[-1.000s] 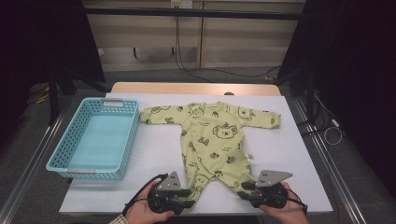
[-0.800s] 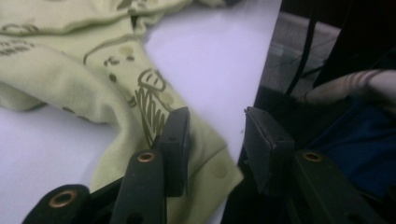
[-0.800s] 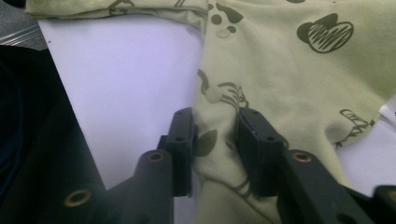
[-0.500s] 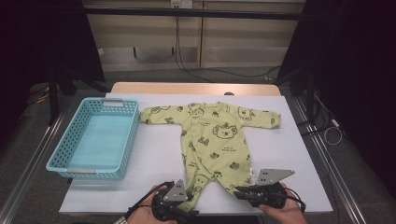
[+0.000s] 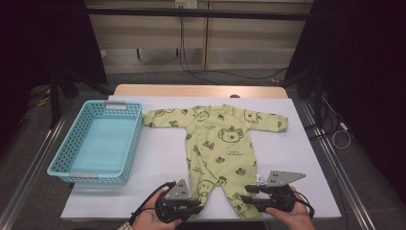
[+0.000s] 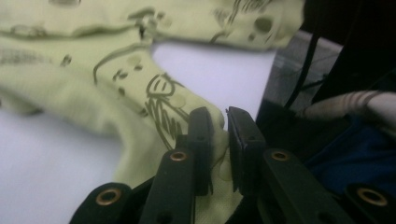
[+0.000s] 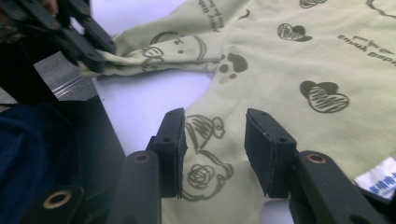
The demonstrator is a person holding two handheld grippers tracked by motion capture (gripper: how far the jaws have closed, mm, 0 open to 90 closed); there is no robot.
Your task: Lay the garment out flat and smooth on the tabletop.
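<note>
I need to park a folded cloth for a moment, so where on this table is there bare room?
Bare white table lies between the blue basket and the green baby romper, and again right of the romper, below its sleeve. The near edge is crowded: the left gripper and right gripper work at the romper's leg ends.

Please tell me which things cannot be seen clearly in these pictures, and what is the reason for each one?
- High view: the left claw tips lie too small against the baby suit to tell whether they press it.
- High view: the person's hands are cut off by the bottom edge.
- Left claw view: the suit's leg end is hidden between the pads, and the print is blurred.
- Right claw view: the white label is cut off and unreadable.
</note>
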